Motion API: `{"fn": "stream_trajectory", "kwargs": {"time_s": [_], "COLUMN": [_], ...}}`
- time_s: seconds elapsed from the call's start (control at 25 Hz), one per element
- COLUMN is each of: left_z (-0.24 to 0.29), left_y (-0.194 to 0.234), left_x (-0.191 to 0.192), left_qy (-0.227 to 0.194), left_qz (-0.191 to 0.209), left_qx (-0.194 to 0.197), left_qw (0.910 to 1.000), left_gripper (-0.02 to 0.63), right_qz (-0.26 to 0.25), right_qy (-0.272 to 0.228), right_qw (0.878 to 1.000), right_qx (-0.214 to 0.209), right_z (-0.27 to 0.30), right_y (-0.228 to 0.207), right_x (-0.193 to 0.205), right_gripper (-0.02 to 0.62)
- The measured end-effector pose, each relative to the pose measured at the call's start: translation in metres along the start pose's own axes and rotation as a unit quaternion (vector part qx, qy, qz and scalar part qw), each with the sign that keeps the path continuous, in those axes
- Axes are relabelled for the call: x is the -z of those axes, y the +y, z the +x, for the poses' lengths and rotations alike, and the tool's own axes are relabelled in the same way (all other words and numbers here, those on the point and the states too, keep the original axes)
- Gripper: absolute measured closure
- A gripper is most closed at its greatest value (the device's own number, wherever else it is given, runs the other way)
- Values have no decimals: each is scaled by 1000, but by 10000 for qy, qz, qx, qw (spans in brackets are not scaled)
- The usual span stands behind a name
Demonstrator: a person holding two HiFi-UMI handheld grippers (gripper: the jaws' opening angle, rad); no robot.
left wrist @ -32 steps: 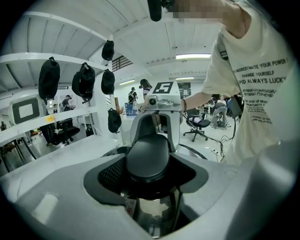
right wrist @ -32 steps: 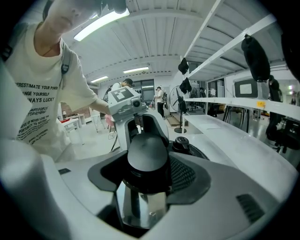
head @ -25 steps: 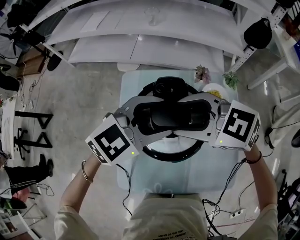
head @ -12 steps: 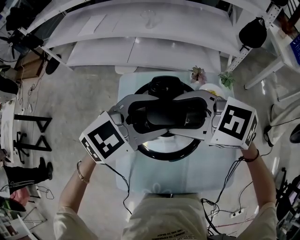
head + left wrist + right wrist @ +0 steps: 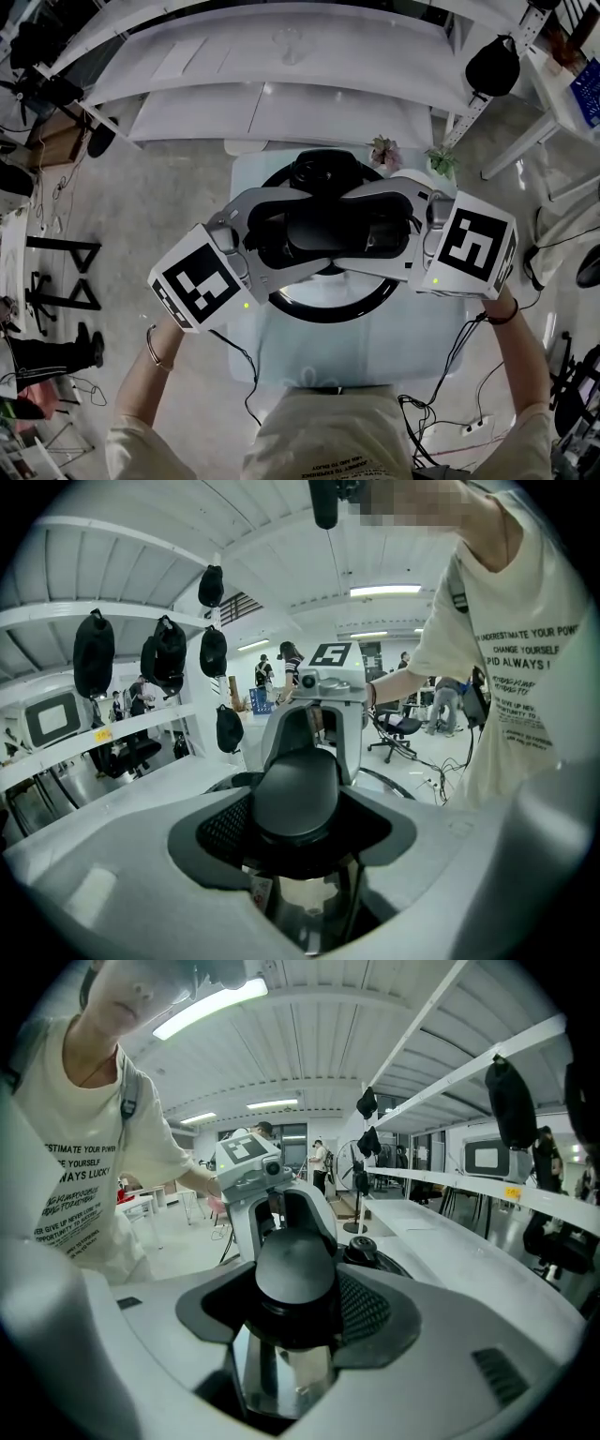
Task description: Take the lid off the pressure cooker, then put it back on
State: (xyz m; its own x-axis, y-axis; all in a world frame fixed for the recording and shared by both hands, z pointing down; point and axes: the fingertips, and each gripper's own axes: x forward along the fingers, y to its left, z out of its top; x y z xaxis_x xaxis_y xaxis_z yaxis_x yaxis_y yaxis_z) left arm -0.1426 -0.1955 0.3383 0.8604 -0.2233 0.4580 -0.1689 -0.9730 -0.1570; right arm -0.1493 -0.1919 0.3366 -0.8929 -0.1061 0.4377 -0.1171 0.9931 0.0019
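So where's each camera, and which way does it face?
Head view: on the person's head, facing down on the pressure cooker; forearms, left gripper, right gripper show.
Left gripper view: rides that gripper, looks along its jaws at the lid handle; shirt at right.
Right gripper view: same handle from the opposite side; shirt at left.
Shared: the handle, each other's gripper.

Person's pale T-shirt [image 5: 70, 1194] bears partly readable print, "ESTIMATE YOUR POWER" and "ALWAYS LUCKY"; its smaller lines are too small to read.
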Motion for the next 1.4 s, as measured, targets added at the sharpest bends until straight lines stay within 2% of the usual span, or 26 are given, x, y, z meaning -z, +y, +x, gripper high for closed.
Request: {"fn": "stream_trajectory", "kwargs": {"time_s": [0.68,1.4], "left_z": [28,113], "left_y": [-38,-132], "left_x": [-38,-85], "left_qy": [-1,21], "left_qz": [336,334], "left_qx": [245,471], "left_qw": [9991,9983], "left_gripper": [314,314], "right_qz": [48,250], "right_qy": [-65,-2], "right_qw": [9992,9981], "right_qx": [393,562], "right_z": [-54,-156], "right_y": [27,88], "right_x": [9,72], "right_gripper": [327,327]}}
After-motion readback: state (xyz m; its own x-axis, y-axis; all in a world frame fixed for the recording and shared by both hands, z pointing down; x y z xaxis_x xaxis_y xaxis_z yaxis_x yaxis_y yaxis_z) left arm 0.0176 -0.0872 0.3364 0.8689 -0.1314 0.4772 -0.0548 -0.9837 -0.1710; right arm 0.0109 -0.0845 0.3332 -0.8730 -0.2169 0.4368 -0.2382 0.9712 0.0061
